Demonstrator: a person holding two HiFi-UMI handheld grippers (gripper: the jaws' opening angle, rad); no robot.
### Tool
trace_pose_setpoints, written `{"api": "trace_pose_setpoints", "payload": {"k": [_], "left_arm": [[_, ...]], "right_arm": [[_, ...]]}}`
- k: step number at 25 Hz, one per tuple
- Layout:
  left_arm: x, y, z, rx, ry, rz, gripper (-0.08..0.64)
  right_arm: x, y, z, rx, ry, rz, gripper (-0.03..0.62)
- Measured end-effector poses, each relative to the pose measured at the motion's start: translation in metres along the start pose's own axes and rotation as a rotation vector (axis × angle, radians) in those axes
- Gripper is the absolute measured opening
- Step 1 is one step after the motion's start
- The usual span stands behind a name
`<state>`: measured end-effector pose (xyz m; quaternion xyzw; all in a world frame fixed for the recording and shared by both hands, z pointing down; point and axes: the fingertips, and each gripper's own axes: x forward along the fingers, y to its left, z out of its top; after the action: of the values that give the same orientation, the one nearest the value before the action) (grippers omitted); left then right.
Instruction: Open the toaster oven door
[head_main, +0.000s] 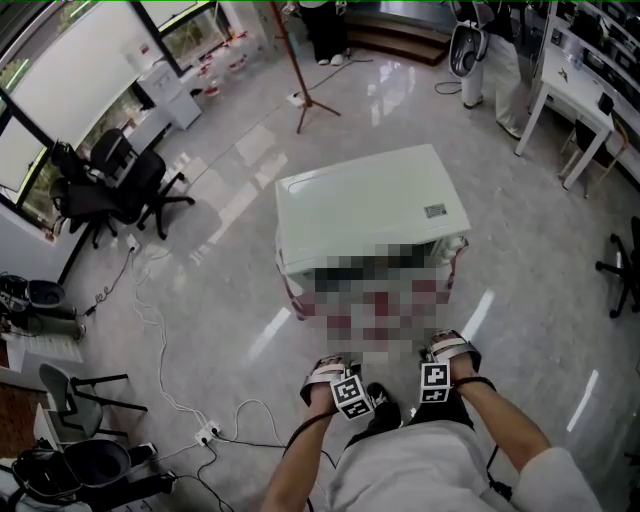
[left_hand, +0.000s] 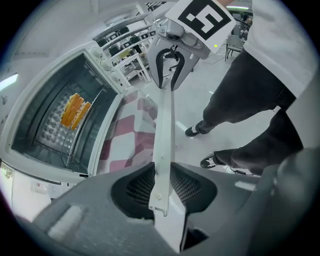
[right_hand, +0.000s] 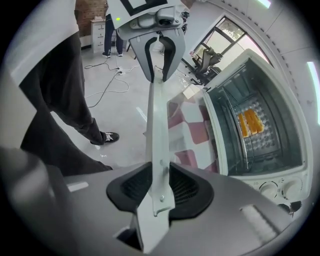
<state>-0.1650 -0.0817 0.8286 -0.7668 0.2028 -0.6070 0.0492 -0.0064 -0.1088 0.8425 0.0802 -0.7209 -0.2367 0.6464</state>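
The white toaster oven (head_main: 370, 215) stands on a pink-and-white checked cloth (left_hand: 127, 135). Its cavity (left_hand: 55, 125) is exposed in both gripper views, with orange food (right_hand: 250, 122) on the rack inside. The door's long white handle bar (left_hand: 164, 130) runs from one gripper to the other. My left gripper (left_hand: 162, 187) has the bar's one end between its jaws, and ribbed pad shows on both sides of it. My right gripper (right_hand: 161, 185) straddles the other end of the bar (right_hand: 157, 125) the same way. Both are open around it. In the head view the left gripper (head_main: 330, 368) and right gripper (head_main: 448, 348) sit low before the oven's front.
The person's legs and shoes (left_hand: 210, 162) stand close behind the handle. Black office chairs (head_main: 120, 185), floor cables with a power strip (head_main: 205, 435), a stand on a tripod base (head_main: 310, 100) and white desks (head_main: 580, 100) surround the oven on the glossy floor.
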Motion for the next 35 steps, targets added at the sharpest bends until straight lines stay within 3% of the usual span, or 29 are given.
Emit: {"api": "trace_pose_setpoints", "payload": {"k": [7, 17, 23, 29, 35], "left_arm": [[0.018, -0.005, -0.003, -0.010, -0.003, 0.004, 0.098], [0.032, -0.011, -0.007, -0.107, -0.009, -0.027, 0.095], [0.041, -0.014, -0.011, -0.144, -0.028, -0.039, 0.085], [0.046, -0.013, -0.013, -0.202, -0.076, -0.023, 0.080], [0.044, -0.016, -0.012, -0.220, -0.064, -0.058, 0.084]], "right_arm": [[0.016, 0.006, -0.004, -0.020, 0.007, 0.002, 0.110], [0.033, 0.019, -0.005, 0.013, -0.012, 0.084, 0.115], [0.041, 0.024, -0.005, 0.055, 0.019, 0.097, 0.103], [0.042, 0.028, -0.011, 0.120, 0.040, 0.082, 0.051], [0.031, 0.048, -0.014, 0.224, 0.037, 0.142, 0.049]]}}
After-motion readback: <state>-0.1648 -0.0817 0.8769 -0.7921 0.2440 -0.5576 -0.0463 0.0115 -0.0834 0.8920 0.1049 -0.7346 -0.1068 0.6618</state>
